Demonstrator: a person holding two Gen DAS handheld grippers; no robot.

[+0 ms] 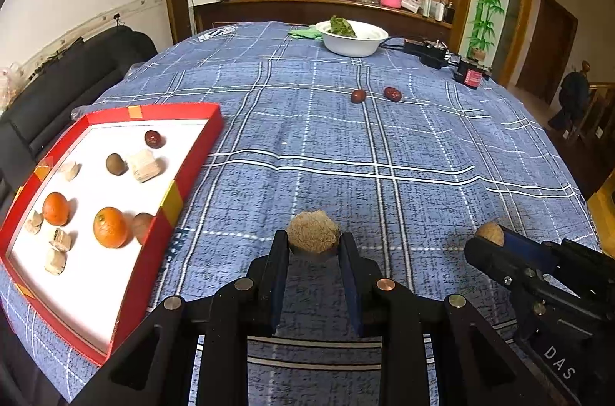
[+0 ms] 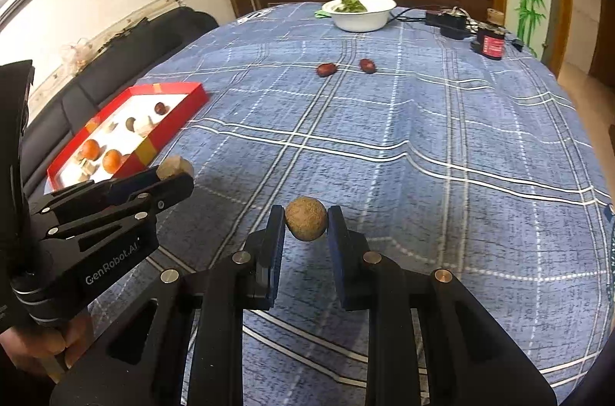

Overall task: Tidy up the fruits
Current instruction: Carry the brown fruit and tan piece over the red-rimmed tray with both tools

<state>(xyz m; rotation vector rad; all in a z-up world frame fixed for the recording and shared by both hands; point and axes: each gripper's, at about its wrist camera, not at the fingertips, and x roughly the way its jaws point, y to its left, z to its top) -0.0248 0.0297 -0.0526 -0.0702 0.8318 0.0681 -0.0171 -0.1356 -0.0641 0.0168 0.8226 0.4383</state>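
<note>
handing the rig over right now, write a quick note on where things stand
Left gripper: shut on a rough tan ball, held above the cloth.
Right gripper: shut on a round brown fruit, also lifted.
Red tray sits to the left; it already holds two oranges, a red date, brown fruits and pale chunks.
Left to do: drop both held pieces into the tray, then fetch the two red dates loose on the blue checked tablecloth, short of the white bowl.
</note>
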